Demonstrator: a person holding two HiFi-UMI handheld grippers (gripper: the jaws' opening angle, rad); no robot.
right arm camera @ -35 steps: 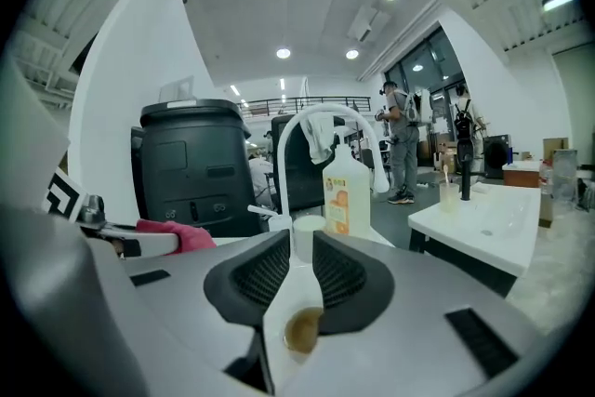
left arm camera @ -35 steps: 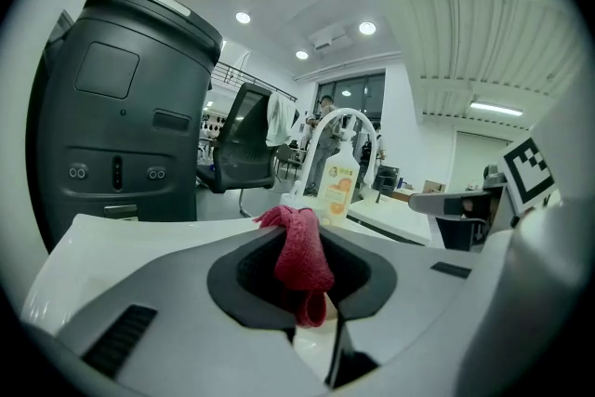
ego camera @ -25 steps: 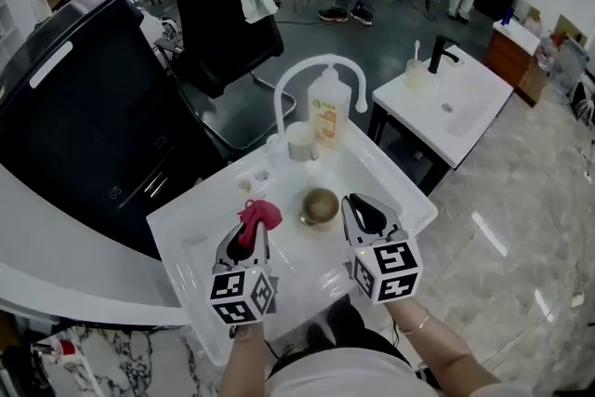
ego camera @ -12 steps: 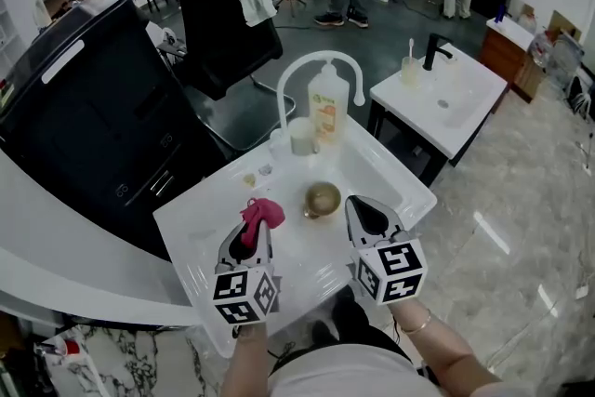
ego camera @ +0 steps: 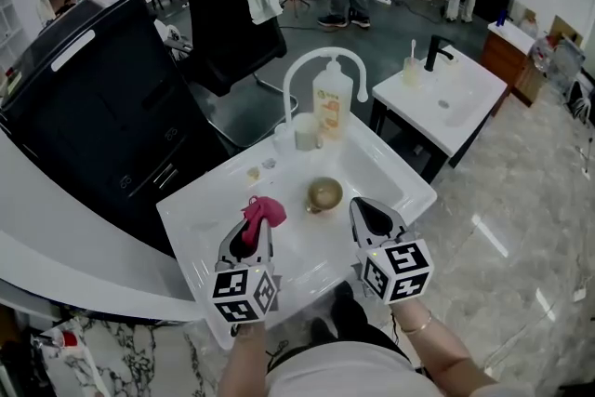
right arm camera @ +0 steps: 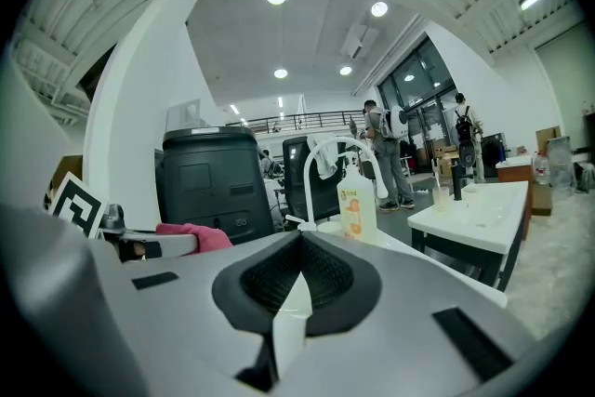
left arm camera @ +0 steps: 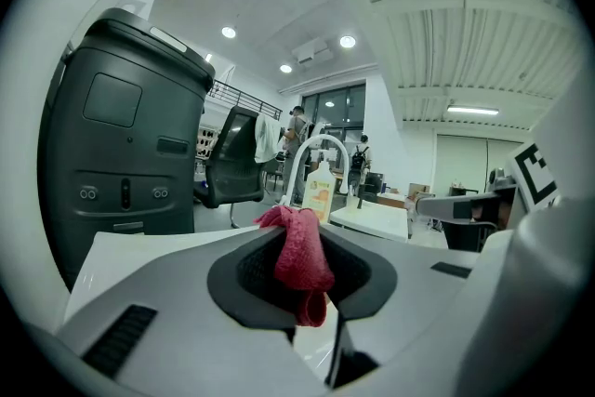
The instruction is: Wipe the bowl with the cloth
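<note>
**Red cloth [ego camera: 263, 210] gripped, bowl [ego camera: 323, 194] not yet touched**

Cloth pinched in the closed jaws of the left gripper [ego camera: 253, 230], bunched at the tips with a loose tail hanging below. Dull-gold bowl standing upright on the white tabletop [ego camera: 200, 220], just ahead of both grippers and between them, clear of the cloth. Right gripper [ego camera: 364, 209] beside the bowl's near right, jaws shut together on nothing.

Judged risks:
- Bowl unrestrained, so likely to skid or tip under wiping pressure on a smooth, glossy surface with the right jaws closed and off it.
- Narrow pinch on the cloth, so liable to pull free when dragged round the rim.
- Cup [ego camera: 306, 133] and soap bottle [ego camera: 332, 105] close behind the bowl under the arched tap [ego camera: 311, 60], so open to a knock from a pushed bowl.

Surroundings: open hall, second white basin unit [ego camera: 451, 98] to the right, black chair [ego camera: 228, 33] draped with a pale towel, people standing well back, polished stone floor.
</note>
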